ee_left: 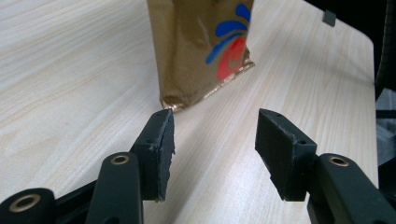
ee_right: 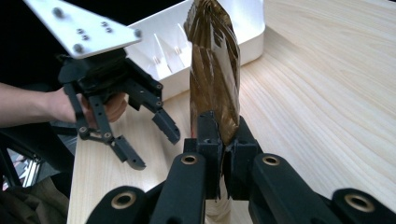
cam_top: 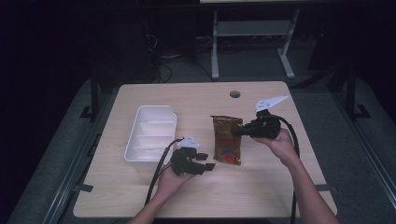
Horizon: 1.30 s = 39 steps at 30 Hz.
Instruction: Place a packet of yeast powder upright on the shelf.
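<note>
Right gripper (ee_right: 223, 154) fingers clamp gold pouch (ee_right: 212, 70); left gripper (ee_left: 215, 144) fingers spread, empty, beside pouch.

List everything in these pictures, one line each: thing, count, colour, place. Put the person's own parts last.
Table: one, light wood, fills the middle of the high view.
Tray: one, white, divided into compartments, left half of the table.
Snack bag: one, brown-gold with a red and blue mark, right of the tray, clamped by the right tongs.
Table hole: one, dark, round, near the far edge.
Frame: one, white metal, on the floor beyond the table.
Left tongs: one, black, open, near the bag's lower end.
Right tongs: one, black, shut on the bag.
Hands: two, left and right.
</note>
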Motion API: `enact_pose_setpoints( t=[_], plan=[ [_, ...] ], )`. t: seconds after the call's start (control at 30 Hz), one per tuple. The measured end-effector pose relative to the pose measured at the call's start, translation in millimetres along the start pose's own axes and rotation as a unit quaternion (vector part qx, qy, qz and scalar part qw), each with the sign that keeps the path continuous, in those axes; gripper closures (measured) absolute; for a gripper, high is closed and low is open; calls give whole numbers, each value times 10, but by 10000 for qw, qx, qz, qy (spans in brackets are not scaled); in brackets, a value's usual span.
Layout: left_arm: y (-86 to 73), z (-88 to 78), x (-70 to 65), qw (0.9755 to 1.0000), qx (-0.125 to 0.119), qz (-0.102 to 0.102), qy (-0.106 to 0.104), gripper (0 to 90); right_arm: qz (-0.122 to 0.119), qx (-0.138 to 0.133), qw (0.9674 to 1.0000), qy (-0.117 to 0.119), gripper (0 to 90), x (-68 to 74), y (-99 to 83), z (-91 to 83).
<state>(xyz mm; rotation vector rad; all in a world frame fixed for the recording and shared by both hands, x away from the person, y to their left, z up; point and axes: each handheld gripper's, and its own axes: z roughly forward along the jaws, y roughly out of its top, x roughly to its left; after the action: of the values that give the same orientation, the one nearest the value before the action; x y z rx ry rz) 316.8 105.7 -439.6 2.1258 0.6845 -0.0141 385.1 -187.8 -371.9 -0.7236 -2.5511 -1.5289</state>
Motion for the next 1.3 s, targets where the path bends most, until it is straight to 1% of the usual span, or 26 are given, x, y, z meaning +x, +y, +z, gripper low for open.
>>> enact_pose_setpoints(
  t=[0.1,0.13,0.17,0.2,0.23,0.27,0.33,0.43,0.6,0.63,0.73,0.87,0.9,1.0,1.07,1.13,1.3],
  plan=[
    [-6,-4,-41,9999,78,132,38,455,65,4,10000,-60,859,-19,4,-25],
    [-6,-4,-41,9999,78,132,38,444,69,14,9999,-89,859,-20,13,-36],
    [-10,-6,-55,9998,100,179,22,444,69,14,9999,-89,859,-20,13,-36],
    [-19,-15,-88,9994,124,309,1,416,84,-7,9998,-160,860,-22,42,-60],
    [-19,-15,-88,9994,124,309,1,410,84,-18,9998,-180,859,-21,54,-67],
    [-23,-21,-107,9993,120,364,6,410,84,-18,9998,-180,859,-21,54,-67],
    [-30,-33,-142,9988,119,482,7,384,81,-65,9997,-215,860,-18,110,-87],
    [-47,-43,-192,9979,203,621,27,369,84,-96,9996,-246,860,-11,140,-91],
    [-98,-55,-250,9967,294,761,12,341,88,-86,9995,-284,860,-9,224,-81],
    [-112,-63,-265,9962,336,806,-2,331,107,-133,9994,-288,860,-8,255,-73],
    [-130,-72,-281,9961,368,805,-48,317,140,-142,9994,-283,860,-12,283,-62],
    [-179,-84,-326,9953,388,879,-88,298,146,-162,9994,-256,860,-7,349,-26],
    [-179,-84,-326,9953,388,879,-88,296,146,-162,9994,-256,860,-7,349,-26],
    [-193,-104,-350,9945,406,963,-103,294,143,-186,9995,-234,860,4,391,-12],
    [-205,-117,-365,9945,386,964,-111,288,135,-217,9995,-211,860,11,414,-2],
    [-225,-132,-380,9939,415,1018,-114,283,155,-225,9995,-165,860,15,449,18],
    [-248,-138,-392,9936,421,1038,-134,280,154,-251,9995,-135,860,37,529,63]
  ],
)
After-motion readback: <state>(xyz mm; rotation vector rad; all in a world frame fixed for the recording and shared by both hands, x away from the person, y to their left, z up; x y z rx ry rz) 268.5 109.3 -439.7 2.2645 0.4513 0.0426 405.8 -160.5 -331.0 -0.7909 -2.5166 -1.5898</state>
